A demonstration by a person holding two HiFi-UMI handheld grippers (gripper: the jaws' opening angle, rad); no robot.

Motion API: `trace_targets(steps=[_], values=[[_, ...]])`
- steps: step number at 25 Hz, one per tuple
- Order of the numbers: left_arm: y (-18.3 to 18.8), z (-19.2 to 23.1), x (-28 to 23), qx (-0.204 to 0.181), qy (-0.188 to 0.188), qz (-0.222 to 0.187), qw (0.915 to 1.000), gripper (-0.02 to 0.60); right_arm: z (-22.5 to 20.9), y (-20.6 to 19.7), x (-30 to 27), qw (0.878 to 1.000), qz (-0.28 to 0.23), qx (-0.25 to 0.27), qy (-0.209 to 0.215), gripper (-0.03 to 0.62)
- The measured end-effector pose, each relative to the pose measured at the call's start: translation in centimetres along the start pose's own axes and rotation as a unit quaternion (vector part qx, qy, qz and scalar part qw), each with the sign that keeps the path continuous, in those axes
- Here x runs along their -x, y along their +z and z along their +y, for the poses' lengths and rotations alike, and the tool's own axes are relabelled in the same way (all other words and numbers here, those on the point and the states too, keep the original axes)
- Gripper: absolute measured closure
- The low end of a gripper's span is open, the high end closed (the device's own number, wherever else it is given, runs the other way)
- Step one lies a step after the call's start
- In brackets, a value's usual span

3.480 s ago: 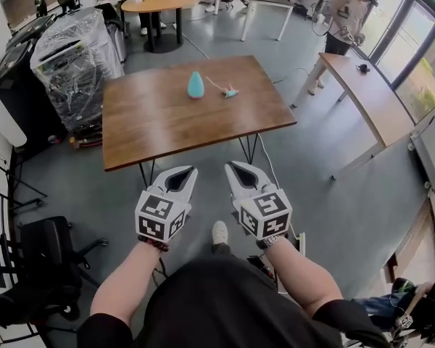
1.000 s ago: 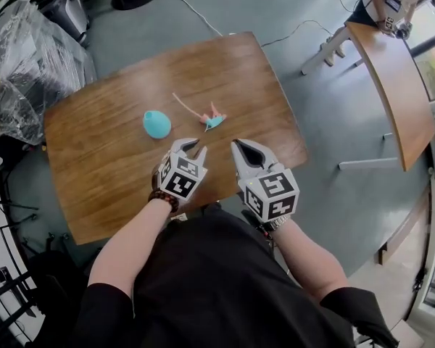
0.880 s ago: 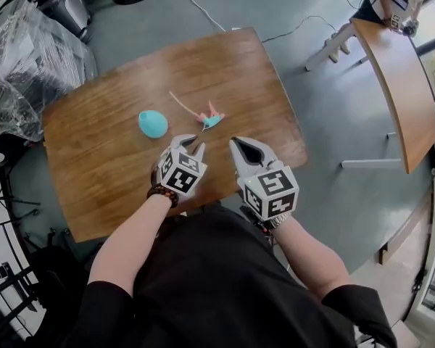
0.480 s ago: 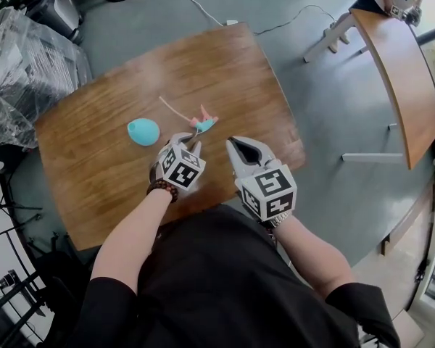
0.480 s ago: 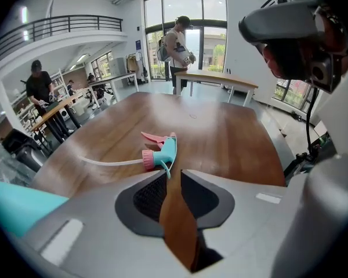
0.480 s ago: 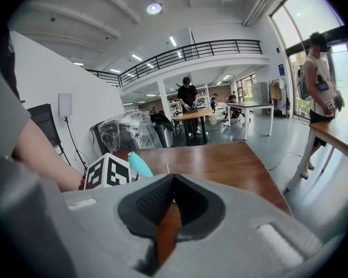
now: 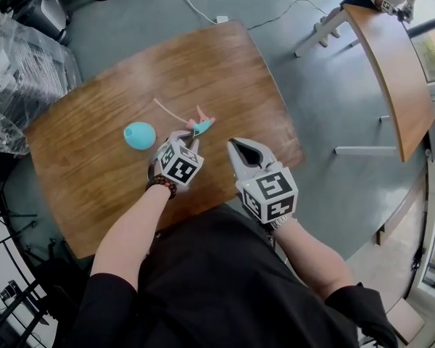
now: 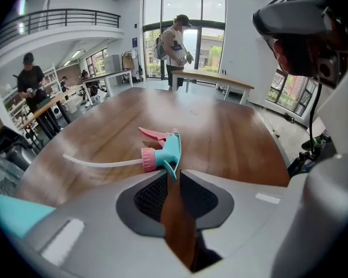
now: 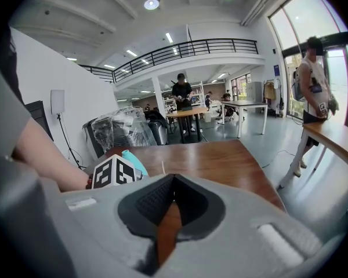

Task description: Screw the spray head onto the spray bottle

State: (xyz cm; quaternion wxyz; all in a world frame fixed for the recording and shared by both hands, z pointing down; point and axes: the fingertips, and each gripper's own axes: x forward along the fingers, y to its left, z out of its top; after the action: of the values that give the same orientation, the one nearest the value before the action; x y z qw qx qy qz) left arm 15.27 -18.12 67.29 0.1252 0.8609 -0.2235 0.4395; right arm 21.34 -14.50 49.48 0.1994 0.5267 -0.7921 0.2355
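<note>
Head view has both of your grippers over the near part of the wooden table (image 7: 225, 64). Your left gripper (image 7: 190, 133) is stretched forward, its tips just beside the spray head (image 7: 201, 125). The spray head lies on its side near the middle of the table, with its thin tube (image 7: 165, 109) pointing away to the far left. The teal bottle (image 7: 139, 135) lies to the left of the spray head, apart from it and close to your left gripper.

Left gripper view shows the jaws a little apart, leaving a narrow gap with table wood visible through it. The teal tail of the spray head points into the mouth of that gap, but the pads are not clamped on it.

Your right gripper (image 7: 234, 143) sits to the right, above the near edge of the table. Right gripper view shows its jaws pressed together with nothing between them.
</note>
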Motion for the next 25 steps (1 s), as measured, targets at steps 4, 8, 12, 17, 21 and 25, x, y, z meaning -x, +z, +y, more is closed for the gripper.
trace_targets(steps=[4, 8, 12, 17, 21, 25], values=[[0.0, 0.3, -0.1, -0.004, 0.004, -0.001, 1.0, 0.543, 0.2, 0.3, 0.1, 1.0, -0.001, 0.003, -0.006, 0.603], [0.4, 0.6, 0.6, -0.006, 0.001, -0.014, 0.9999, 0.552, 0.3, 0.6, 0.0, 1.0, -0.003, 0.008, -0.007, 0.603], [1.2, 0.4, 2.0, 0.004, -0.014, -0.033, 0.9994, 0.557, 1.0, 0.6, -0.2, 1.0, -0.003, 0.015, -0.002, 0.603], [2.7, 0.0, 4.6, 0.02, -0.043, -0.062, 0.997, 0.558, 1.9, 0.6, -0.4, 0.998, 0.001, 0.064, -0.002, 0.603], [4.4, -0.5, 7.6, 0.046, -0.078, -0.087, 0.9921, 0.558, 2.5, 1.4, -0.1, 0.985, -0.007, 0.17, -0.012, 0.603], [5.7, -0.8, 10.9, 0.072, -0.121, -0.1, 0.985, 0.558, 3.4, 2.5, 0.2, 0.959, -0.012, 0.285, -0.002, 0.479]])
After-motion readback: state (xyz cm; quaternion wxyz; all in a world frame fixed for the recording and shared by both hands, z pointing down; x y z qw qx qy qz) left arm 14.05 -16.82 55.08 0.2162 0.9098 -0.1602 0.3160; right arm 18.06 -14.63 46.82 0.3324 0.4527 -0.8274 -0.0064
